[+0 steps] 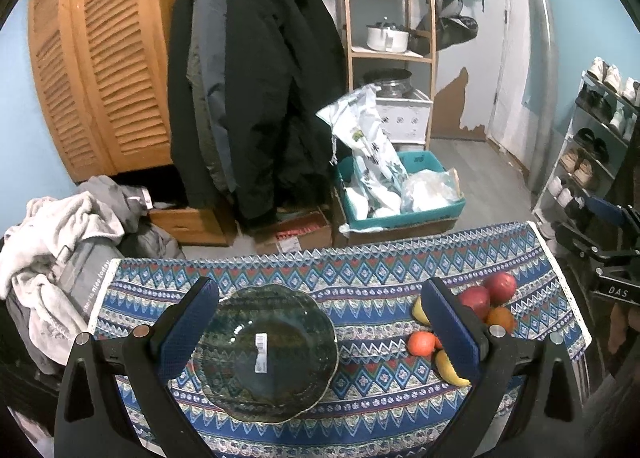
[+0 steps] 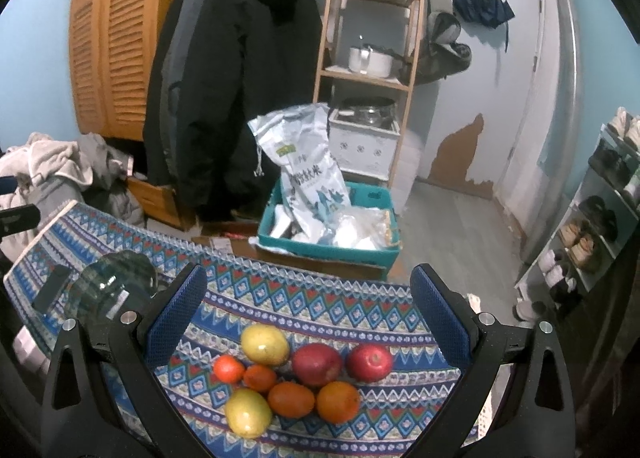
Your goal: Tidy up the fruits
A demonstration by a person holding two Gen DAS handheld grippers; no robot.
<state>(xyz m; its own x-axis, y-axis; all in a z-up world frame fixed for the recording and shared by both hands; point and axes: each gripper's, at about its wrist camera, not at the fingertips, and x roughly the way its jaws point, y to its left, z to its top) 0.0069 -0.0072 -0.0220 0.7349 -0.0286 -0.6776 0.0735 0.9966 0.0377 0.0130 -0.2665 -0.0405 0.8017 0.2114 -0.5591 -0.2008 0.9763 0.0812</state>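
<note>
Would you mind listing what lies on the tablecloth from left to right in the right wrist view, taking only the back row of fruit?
Glass plate → yellow fruit → dark red apple → bright red apple. All sit on the patterned tablecloth; the oranges and second yellow fruit in front are left out.

The left claw [image 1: 318, 322] has two broad fingers faced with dark blue, finely textured pads [image 1: 187, 332], set on matte black frames that widen toward the camera into angular, triangular cut-out arms. Round silver screw heads sit on the black frame outboard of each finger, with one copper-toned screw [image 1: 140, 332] on the left side. The right claw [image 2: 308, 310] is built alike: blue textured pads [image 2: 440, 318], black frame, silver screws [image 2: 485, 317] beside each finger. Seen from the left wrist view, its black body carries a small label reading "DAS" [image 1: 618, 290].
</note>
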